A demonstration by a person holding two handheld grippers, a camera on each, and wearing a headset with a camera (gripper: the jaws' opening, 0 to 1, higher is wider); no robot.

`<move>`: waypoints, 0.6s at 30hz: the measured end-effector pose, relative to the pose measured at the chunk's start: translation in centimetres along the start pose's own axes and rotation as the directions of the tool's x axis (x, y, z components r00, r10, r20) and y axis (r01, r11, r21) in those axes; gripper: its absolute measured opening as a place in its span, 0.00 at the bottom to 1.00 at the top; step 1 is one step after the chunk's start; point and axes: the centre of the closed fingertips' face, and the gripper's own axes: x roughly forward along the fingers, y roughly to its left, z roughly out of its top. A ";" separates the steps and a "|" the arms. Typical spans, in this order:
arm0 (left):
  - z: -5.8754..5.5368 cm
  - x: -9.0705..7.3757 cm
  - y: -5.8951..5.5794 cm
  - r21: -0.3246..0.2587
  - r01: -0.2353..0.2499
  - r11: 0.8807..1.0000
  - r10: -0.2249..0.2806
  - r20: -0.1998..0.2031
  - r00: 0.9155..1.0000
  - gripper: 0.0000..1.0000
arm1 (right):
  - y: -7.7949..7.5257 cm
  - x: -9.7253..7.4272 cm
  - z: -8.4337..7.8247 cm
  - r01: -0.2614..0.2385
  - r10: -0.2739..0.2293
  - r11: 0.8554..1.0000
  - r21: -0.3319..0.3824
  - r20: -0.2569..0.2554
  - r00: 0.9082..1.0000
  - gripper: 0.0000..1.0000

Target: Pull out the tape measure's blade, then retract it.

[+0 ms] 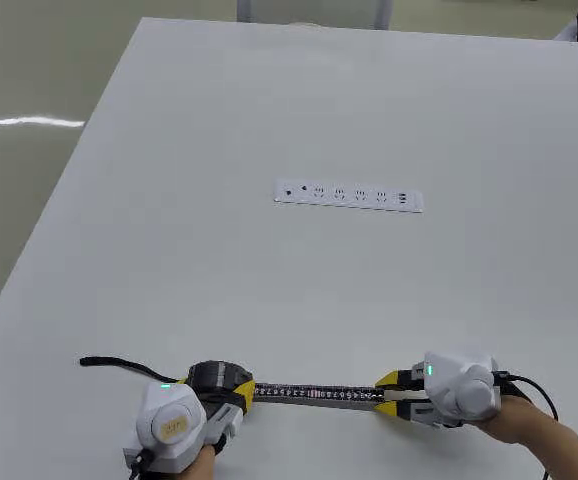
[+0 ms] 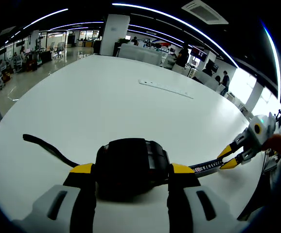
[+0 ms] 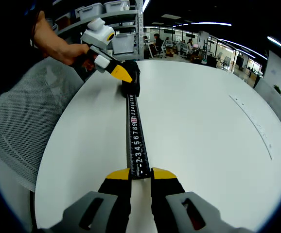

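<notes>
Item: tape measure case (image 1: 219,378), black, lying at the near edge of the white desk (image 1: 269,280).

Blade (image 3: 134,131): dark, drawn partway out and running flat along the desk from the case to the right tongs. White numerals 2 to 9 read along it in the right gripper view, with finer graduations beside them. No brand name is legible on case or blade.

Left tongs (image 2: 131,169): yellow-tipped, set wide and clamped on the two sides of the case.

Right tongs (image 3: 140,174): yellow-tipped, drawn narrow and pinching the blade's free end between them.

Strap (image 1: 119,364): black, trailing from the case leftward across the desk.

Power strip (image 1: 349,195): white, lying mid-desk well apart from the tape measure. Its markings are too small to read.
</notes>
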 end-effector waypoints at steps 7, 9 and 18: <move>0.1 -0.1 -0.1 -0.007 0.006 1.000 -0.006 0.000 1.000 0.55 | -0.1 0.5 0.8 0.001 -0.001 1.000 -0.002 0.014 1.000 0.13; 0.1 -0.1 -0.1 -0.008 0.006 1.000 -0.006 0.000 1.000 0.55 | -0.1 0.7 1.1 0.000 0.000 1.000 -0.002 0.017 1.000 0.13; 0.1 0.0 0.0 -0.011 0.016 1.000 -0.016 -0.005 1.000 0.54 | -0.2 1.2 1.4 -0.005 0.006 1.000 -0.007 0.023 1.000 0.13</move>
